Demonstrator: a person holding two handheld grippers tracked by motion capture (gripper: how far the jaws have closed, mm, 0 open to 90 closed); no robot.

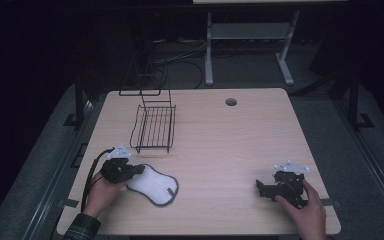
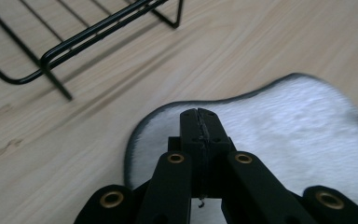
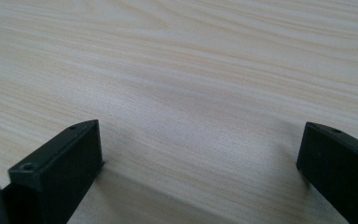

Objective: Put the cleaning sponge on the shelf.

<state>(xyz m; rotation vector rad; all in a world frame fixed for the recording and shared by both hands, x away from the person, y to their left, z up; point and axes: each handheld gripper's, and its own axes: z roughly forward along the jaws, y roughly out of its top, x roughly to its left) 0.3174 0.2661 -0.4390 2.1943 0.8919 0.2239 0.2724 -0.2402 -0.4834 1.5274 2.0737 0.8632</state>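
A white fleecy insole-shaped pad [image 1: 153,184] with a dark rim lies flat near the table's front left. My left gripper [image 1: 139,170] is at the pad's left end. In the left gripper view its jaws [image 2: 199,114] are pressed together over the pad [image 2: 279,126], and I see nothing between them. My right gripper [image 1: 259,186] rests on the table at the front right, held by a hand. Its jaws [image 3: 200,149] stand wide apart over bare wood.
A black wire rack [image 1: 153,127] stands behind the pad, its rim close in the left gripper view [image 2: 74,42]. The wooden table [image 1: 230,145] has a round cable hole [image 1: 231,102] at the back. A white desk frame stands on the floor beyond.
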